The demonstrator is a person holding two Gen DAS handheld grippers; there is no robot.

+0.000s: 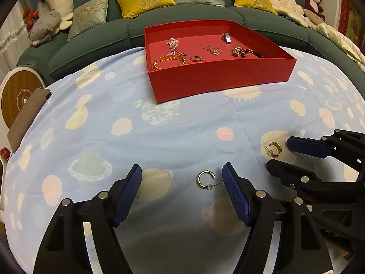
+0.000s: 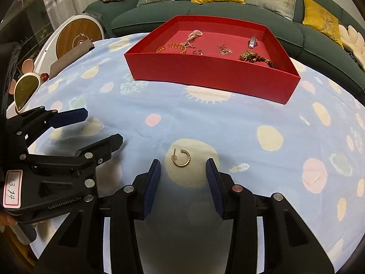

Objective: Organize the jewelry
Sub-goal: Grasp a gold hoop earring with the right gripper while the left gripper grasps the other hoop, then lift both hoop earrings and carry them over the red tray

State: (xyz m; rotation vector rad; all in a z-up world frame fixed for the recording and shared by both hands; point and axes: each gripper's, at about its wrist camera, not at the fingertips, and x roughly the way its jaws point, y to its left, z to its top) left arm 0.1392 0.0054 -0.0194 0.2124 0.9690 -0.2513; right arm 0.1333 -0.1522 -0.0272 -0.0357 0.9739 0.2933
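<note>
Below the left gripper (image 1: 182, 178), whose jaws are spread and clasp nothing, one gold hoop earring (image 1: 206, 180) is seen lying on the cloth between the blue pads, nearer the right-hand one and touching neither. A second hoop earring (image 2: 181, 158) is framed the same way between the parted, empty jaws of the right gripper (image 2: 183, 167), on a cream spot of the print.

Only in the left wrist view is the right gripper seen from outside, at the right edge beside its earring; only in the right wrist view are a handwritten label (image 2: 13, 187) on the left gripper's body and a pair of white-framed sunglasses (image 2: 25, 90) far to the left shown.

Beyond both grippers a red tray (image 1: 219, 77) is set, with bracelets, a ring and other pieces inside; several are too small to be named, and the tray's near wall hides part of its floor. Each gripper's rear is cut off by the frame.

The table is covered by a pale blue cloth (image 1: 182, 134) printed with planets and dots. Behind it a green sofa (image 1: 95, 52) with yellow and grey cushions and plush toys is visible.
</note>
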